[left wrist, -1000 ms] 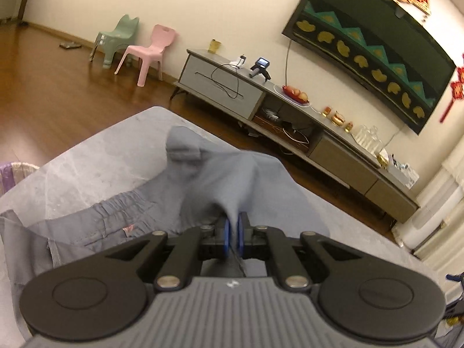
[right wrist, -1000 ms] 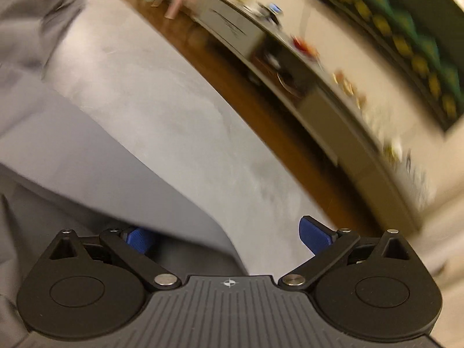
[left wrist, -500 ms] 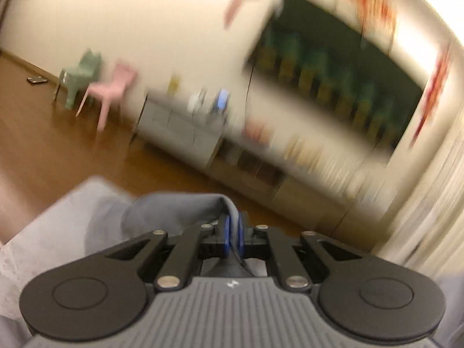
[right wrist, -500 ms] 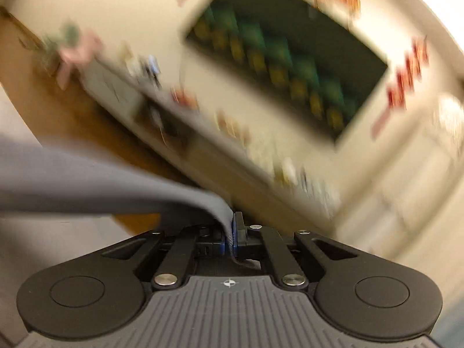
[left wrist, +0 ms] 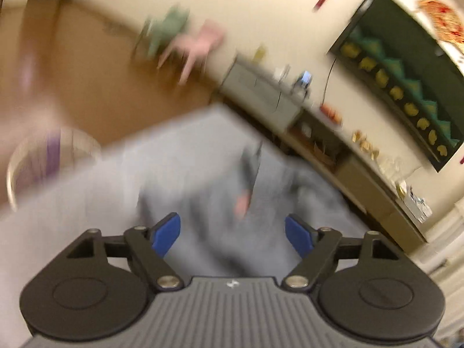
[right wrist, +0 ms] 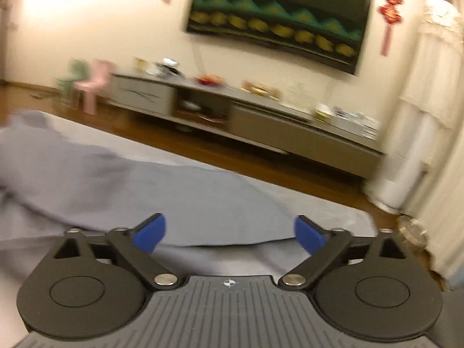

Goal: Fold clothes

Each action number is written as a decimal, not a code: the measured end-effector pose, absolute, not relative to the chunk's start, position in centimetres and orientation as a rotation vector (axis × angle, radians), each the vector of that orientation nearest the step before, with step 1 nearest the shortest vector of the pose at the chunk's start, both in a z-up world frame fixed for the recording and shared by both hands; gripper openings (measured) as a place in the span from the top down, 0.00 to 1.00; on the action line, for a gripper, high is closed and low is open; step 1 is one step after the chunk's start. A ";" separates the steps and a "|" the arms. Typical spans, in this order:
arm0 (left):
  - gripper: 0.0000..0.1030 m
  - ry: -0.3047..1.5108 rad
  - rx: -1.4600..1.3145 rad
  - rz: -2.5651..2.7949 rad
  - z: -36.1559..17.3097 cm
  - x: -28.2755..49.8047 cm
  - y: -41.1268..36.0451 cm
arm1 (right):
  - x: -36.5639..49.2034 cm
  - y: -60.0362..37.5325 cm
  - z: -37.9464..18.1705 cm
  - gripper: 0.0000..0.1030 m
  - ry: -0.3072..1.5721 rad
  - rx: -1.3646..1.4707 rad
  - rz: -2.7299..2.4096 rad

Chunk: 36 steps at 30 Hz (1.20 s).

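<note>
A grey garment lies spread on the pale grey table, blurred by motion in the left wrist view. My left gripper hovers above it, its jaws opening, with no cloth between the blue pads. In the right wrist view the same grey garment lies flat across the table. My right gripper hangs just over the cloth's near edge, its jaws opening wide and free of fabric.
A round basket stands on the wooden floor left of the table. A long low TV cabinet with small items runs along the far wall under a dark screen. Green and pink chairs sit at the wall. A curtain hangs at right.
Both grippers were shut on raised grey fabric half a second ago; both have let go and stand open. The garment has dropped flat onto the table.
</note>
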<state>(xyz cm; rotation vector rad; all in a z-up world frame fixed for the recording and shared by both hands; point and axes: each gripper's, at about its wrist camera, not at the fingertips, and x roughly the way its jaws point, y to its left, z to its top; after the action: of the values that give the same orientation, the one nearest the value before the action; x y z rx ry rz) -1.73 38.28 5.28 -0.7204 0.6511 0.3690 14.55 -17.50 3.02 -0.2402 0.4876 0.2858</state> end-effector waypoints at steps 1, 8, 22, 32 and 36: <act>0.20 0.702 -0.718 0.368 4.1 -1.2 37.9 | 12.8 -18.2 3.0 0.01 0.490 -0.261 0.311; 0.17 0.849 -0.519 0.360 2.1 1.6 33.6 | 10.9 -16.9 -2.9 0.01 0.613 -0.599 0.278; 0.99 0.821 -0.474 0.225 1.3 3.4 32.7 | 15.1 -19.7 -8.1 0.01 0.650 -0.363 0.183; 1.00 0.391 -0.731 0.133 12.4 -0.4 34.8 | 13.1 -19.9 -1.7 0.93 0.551 -0.327 0.284; 0.99 0.236 -0.772 0.118 21.2 -1.1 35.0 | 7.7 -20.6 9.6 0.94 0.349 -0.352 0.230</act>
<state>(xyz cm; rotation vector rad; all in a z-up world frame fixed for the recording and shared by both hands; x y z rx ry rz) -1.05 34.98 21.15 -0.7718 0.2361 0.1183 7.68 -20.58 9.64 -0.3522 0.3491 0.2299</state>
